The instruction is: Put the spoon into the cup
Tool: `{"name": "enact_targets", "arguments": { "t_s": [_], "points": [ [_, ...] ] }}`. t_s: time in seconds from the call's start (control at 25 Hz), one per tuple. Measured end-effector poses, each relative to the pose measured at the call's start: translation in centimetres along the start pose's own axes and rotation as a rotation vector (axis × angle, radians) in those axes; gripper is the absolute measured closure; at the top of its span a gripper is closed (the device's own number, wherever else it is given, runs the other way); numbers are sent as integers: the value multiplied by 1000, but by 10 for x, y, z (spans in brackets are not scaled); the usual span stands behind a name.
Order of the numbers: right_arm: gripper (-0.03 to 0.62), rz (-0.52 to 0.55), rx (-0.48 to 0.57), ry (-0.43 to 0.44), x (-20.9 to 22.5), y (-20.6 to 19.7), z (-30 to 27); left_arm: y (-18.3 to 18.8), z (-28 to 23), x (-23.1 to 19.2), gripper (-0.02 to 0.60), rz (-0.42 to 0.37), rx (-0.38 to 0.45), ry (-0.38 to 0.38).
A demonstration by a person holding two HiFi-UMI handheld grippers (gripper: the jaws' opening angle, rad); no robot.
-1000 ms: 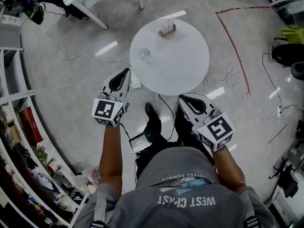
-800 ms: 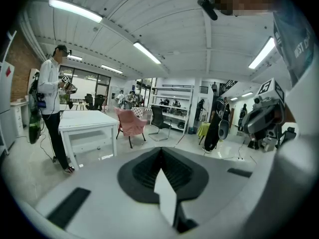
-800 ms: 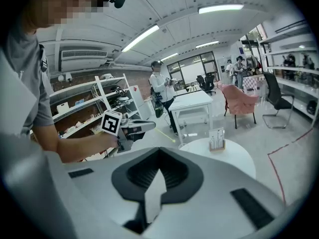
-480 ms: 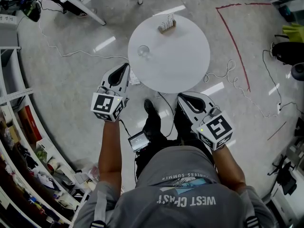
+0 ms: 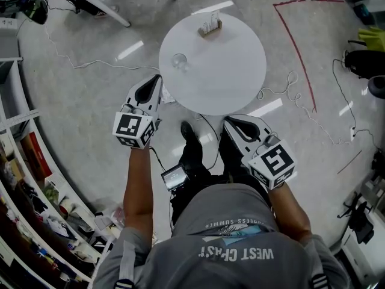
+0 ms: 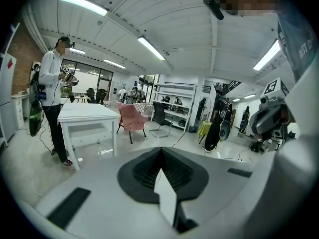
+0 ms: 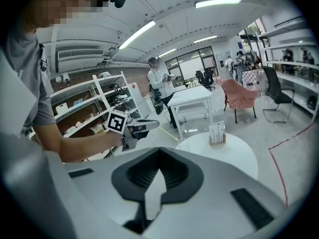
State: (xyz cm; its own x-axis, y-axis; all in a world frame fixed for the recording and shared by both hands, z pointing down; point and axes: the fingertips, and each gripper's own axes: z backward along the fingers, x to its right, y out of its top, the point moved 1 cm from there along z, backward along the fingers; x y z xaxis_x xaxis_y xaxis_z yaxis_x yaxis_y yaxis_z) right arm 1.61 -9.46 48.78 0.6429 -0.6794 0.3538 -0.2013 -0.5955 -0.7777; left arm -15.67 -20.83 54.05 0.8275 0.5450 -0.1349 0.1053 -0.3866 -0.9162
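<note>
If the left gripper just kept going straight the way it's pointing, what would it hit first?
Probably nothing close. In the head view the left gripper aims past the round table's left rim, but its own view looks level across the room toward a far white desk. Height is uncertain.

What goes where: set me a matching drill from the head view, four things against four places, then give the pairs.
Things:
1. clear glass cup
2. small wooden holder
3. left gripper
4. red tape line

Places:
a. on the floor, right of the round white table
b. on the table, at its far edge
c. on the table's left part, near the rim
d. off the table, beside its near-left rim

Pairs: 1-c, 2-b, 3-d, 4-a
</note>
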Motion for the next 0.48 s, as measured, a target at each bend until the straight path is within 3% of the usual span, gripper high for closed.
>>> {"name": "enact_targets", "arguments": {
  "t_s": [0.48],
  "points": [
    [592,-14,-18,2,3,-6,-2,-8,-9,-6,577,14,-14,3]
  ]
}}
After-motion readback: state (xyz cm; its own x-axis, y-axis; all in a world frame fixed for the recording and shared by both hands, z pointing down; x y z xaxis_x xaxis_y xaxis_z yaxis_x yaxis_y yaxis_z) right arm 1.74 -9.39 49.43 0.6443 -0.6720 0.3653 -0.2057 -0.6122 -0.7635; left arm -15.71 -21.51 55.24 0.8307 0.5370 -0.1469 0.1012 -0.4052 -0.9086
